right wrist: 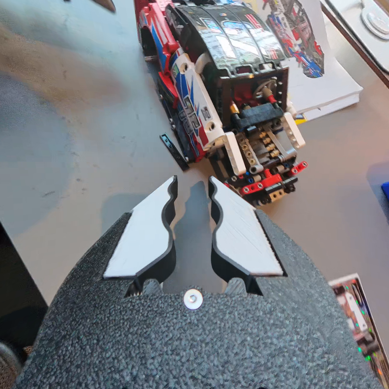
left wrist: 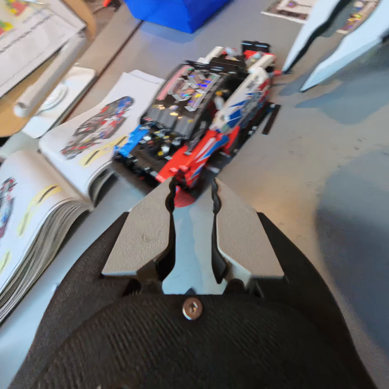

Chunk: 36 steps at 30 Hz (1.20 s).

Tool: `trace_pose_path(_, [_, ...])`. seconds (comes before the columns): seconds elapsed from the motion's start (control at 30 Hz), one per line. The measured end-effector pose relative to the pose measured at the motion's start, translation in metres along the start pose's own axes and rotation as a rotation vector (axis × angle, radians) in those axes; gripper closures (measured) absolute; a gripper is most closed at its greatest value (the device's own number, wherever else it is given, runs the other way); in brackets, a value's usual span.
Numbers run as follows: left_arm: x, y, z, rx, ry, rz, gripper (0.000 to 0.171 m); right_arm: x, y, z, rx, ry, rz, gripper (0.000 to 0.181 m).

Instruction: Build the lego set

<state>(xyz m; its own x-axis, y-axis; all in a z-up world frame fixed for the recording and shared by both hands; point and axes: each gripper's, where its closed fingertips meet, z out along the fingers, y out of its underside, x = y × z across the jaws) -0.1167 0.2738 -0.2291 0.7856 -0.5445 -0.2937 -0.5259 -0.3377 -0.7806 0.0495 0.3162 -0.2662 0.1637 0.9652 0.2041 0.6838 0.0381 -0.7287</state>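
A partly built lego race car [left wrist: 202,117], red, white, blue and black, stands on the grey table [left wrist: 294,189]. My left gripper [left wrist: 192,183] is open and empty, its fingertips right at the car's red nose. In the right wrist view the car [right wrist: 221,84] shows its open rear end with gears and beams. My right gripper [right wrist: 192,181] is open and empty, just short of the car's rear left corner. The right gripper also shows far off in the left wrist view [left wrist: 328,42]. A loose black beam [right wrist: 173,151] lies beside the car.
An open instruction book [left wrist: 63,168] lies left of the car, also seen in the right wrist view [right wrist: 311,69]. A blue box [left wrist: 176,14] stands at the back. A sticker sheet [right wrist: 355,320] lies near the right gripper. White papers and a roll [left wrist: 31,52] lie at the far left. The grippers' ends are close to 20 cm from one another.
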Motion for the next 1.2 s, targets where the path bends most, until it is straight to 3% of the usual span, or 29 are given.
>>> trace_pose_path(0.07, [-0.031, 0.010, -0.010, -0.009, -0.060, -0.059, 0.125, 0.017, 0.006, -0.012, -0.003, 0.058, 0.025, 0.152])
trace_pose_path(0.17, [-0.050, 0.031, -0.011, -0.053, 0.011, -0.215, 0.105, 0.043, 0.013, -0.026, 0.041, 0.089, 0.147, 0.150])
trace_pose_path(0.27, [-0.055, 0.041, -0.001, -0.053, 0.124, -0.304, 0.092, 0.054, 0.022, -0.024, 0.034, 0.044, 0.227, 0.134])
trace_pose_path(0.4, [-0.038, 0.040, 0.013, -0.075, 0.327, -0.340, 0.083, 0.059, 0.032, -0.005, -0.022, -0.050, 0.301, 0.114])
trace_pose_path(0.5, [-0.033, 0.037, 0.023, -0.076, 0.351, -0.290, 0.082, 0.054, 0.029, 0.007, -0.023, -0.161, 0.348, 0.105])
trace_pose_path(0.67, [-0.009, 0.036, 0.034, -0.084, 0.431, -0.229, 0.083, 0.052, 0.020, 0.015, 0.010, -0.247, 0.390, 0.105])
trace_pose_path(0.93, [-0.008, 0.047, 0.033, -0.123, 0.337, -0.084, 0.096, 0.048, 0.022, 0.012, -0.008, -0.208, 0.365, 0.105])
trace_pose_path(1.03, [-0.025, 0.052, 0.021, -0.111, 0.304, -0.072, 0.102, 0.051, 0.025, -0.003, 0.002, -0.193, 0.297, 0.105])
trace_pose_path(1.2, [-0.069, 0.056, 0.008, -0.108, 0.254, -0.121, 0.123, 0.070, 0.044, -0.017, -0.076, -0.129, 0.165, 0.126])
